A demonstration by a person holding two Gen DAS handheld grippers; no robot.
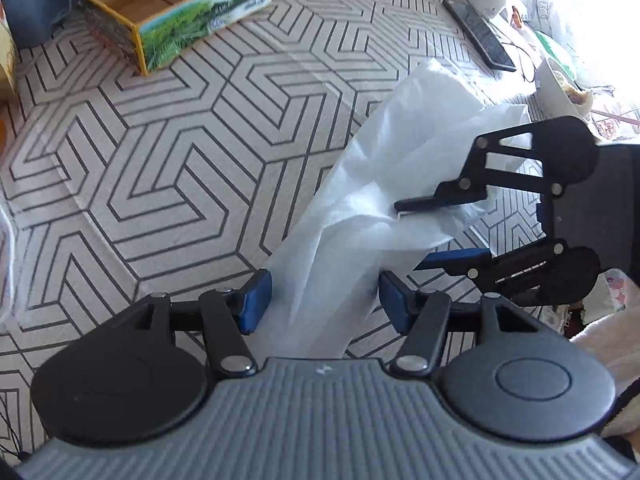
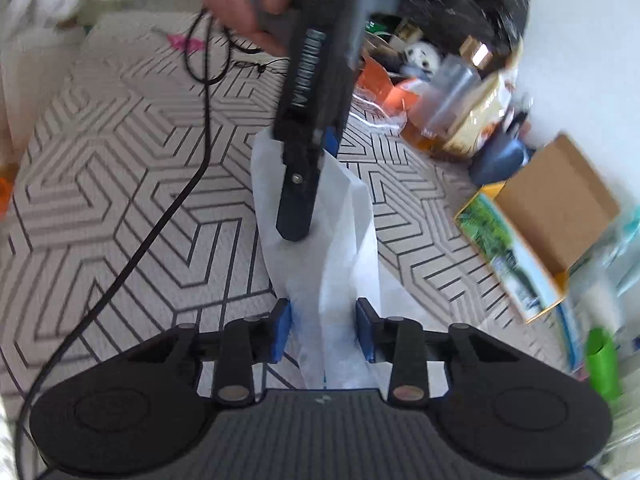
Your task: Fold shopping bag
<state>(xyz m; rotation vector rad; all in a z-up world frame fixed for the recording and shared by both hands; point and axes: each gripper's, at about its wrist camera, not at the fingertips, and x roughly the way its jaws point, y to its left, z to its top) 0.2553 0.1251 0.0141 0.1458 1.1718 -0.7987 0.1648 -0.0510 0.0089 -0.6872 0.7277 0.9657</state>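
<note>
A white, thin shopping bag [image 1: 360, 184] is gathered into a long creased strip over the patterned table cover [image 1: 160, 160]. My left gripper [image 1: 325, 302] has the strip's narrowed near end filling the gap between its blue pads [image 1: 256, 300], which are shut on it at a wide gap. From the right side, my right gripper [image 1: 408, 236] pinches a bunched fold of the bag. In the right wrist view the bag [image 2: 344, 240] runs from my right gripper [image 2: 323, 330] up to the left gripper [image 2: 298, 224], seen edge-on. A hand [image 2: 248, 4] holds the left gripper.
An open cardboard box with a landscape print [image 1: 180, 12] [image 2: 540, 232] stands on the table. A black keyboard [image 1: 480, 36] and clutter lie at one edge. A black cable [image 2: 172, 204] crosses the cover. Packets and jars [image 2: 448, 92] and a green object [image 2: 602, 364] crowd another side.
</note>
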